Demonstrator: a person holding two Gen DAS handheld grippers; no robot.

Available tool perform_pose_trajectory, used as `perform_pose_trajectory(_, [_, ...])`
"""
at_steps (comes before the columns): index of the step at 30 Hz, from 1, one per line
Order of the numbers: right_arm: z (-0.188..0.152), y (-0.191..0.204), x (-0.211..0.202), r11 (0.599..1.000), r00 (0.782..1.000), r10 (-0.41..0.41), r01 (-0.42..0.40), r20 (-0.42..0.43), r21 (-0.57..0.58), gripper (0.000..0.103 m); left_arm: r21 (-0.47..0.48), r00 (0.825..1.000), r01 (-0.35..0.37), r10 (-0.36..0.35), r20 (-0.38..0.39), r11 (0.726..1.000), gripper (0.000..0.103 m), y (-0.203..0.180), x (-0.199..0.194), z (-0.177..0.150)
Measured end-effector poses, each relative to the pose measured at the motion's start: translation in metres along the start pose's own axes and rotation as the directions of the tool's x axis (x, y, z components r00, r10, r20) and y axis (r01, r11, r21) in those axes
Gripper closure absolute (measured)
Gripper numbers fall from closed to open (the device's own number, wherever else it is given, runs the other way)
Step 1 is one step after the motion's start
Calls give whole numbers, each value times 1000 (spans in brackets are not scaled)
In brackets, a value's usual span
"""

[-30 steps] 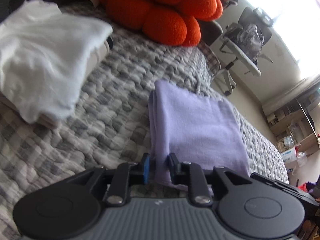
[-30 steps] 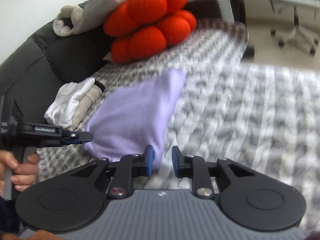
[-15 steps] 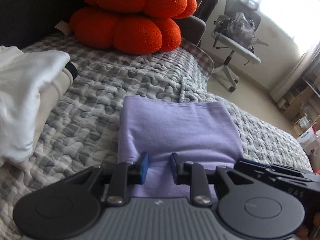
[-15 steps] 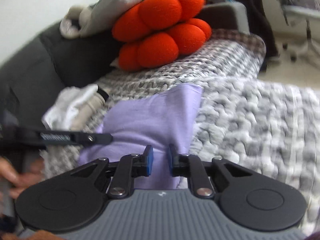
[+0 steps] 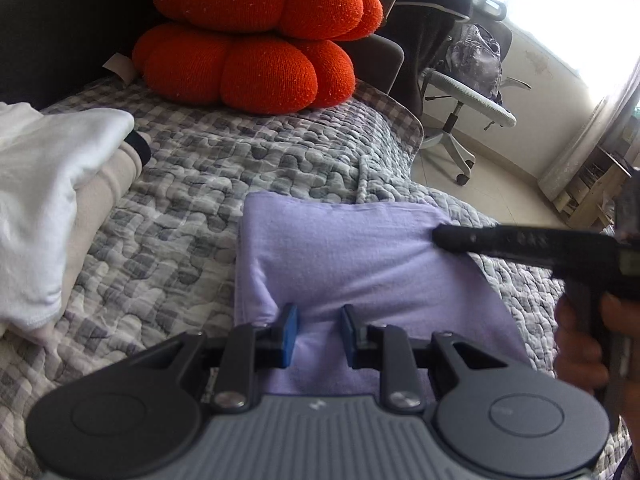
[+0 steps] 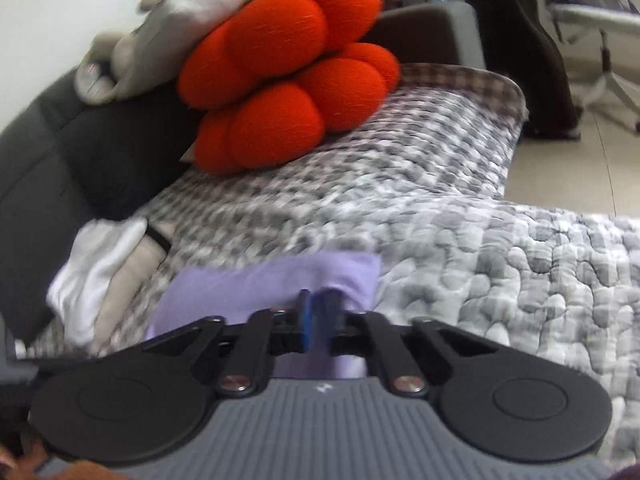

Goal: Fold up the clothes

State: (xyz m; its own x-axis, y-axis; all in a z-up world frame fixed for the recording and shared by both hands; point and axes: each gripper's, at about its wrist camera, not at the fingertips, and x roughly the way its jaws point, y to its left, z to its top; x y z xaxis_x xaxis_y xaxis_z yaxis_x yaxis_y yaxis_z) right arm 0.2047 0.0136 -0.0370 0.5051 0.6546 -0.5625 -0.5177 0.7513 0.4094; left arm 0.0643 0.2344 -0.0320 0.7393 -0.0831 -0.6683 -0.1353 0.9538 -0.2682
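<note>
Grey-and-white checked quilted bedspread (image 5: pixel 224 184) covers the bed we work on, with the stacked orange knitted pumpkin cushions (image 5: pixel 256 40) at its far end and a swivel office chair (image 5: pixel 464 96) on the floor beyond. Our folded lilac cotton garment (image 5: pixel 352 264) lies flat mid-bed, just right of a pile of white and beige folded clothes (image 5: pixel 52 184), probably finished pieces parked clear of the working area. Left gripper (image 5: pixel 318 336) sits low at the garment's near edge, fingers (image 5: pixel 289 332) partly apart with the lilac cloth between them; we cannot tell if they press it. Right gripper (image 6: pixel 318 320) has its fingers (image 6: pixel 305 320) drawn together on the garment's right side, apparently pinching a ridge of cloth. We judge both holds are placed to lift the garment for another fold or a move to the pile.
</note>
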Motion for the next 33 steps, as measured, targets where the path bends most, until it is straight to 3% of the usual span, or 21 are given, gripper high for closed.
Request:
perform_pose_trajectory(4, [1, 6, -6, 1000, 999, -28, 27, 35, 14, 103, -23, 1000, 16, -16, 5, 1000, 78, 3, -4, 2])
perform_pose_trajectory(5, [0, 9, -12, 999, 998, -31, 31, 55, 10, 90, -43, 1000, 30, -29, 7, 999, 78, 6, -6, 3])
perform_pose_trajectory(6, [-1, 11, -18, 999, 997, -34, 34, 74, 5, 85, -65, 999, 42, -41, 10, 997, 78, 9, -7, 5])
perform_pose_trajectory(9, [-4, 18, -34, 999, 992, -35, 35, 123, -1, 84, -113, 998, 61, -57, 32, 992, 74, 16, -9, 11])
perform_pose_trajectory(13, [-16, 29, -43, 998, 997, -8, 13, 80, -65, 84, -115, 998, 34, -28, 47, 993, 71, 12, -1, 22])
perform_pose_trajectory(18, [-45, 35, -47, 987, 997, -74, 76, 17, -142, 85, -109, 1000, 1, 3, 31, 994, 70, 11, 17, 20])
perform_pose_trajectory(20, [-53, 38, -52, 979, 995, -93, 97, 31, -179, 75, -118, 999, 8, -4, 35, 993, 70, 14, 16, 19])
perform_pose_trajectory(27, [-60, 38, -59, 976, 995, -100, 101, 15, -194, 75, -195, 999, 41, -35, 36, 980, 70, 29, 8, 21])
perform_pose_trajectory(33, [-60, 27, -69, 990, 997, -80, 80, 7, -118, 72, -258, 999, 44, -43, 8, 965, 68, 46, 5, 15])
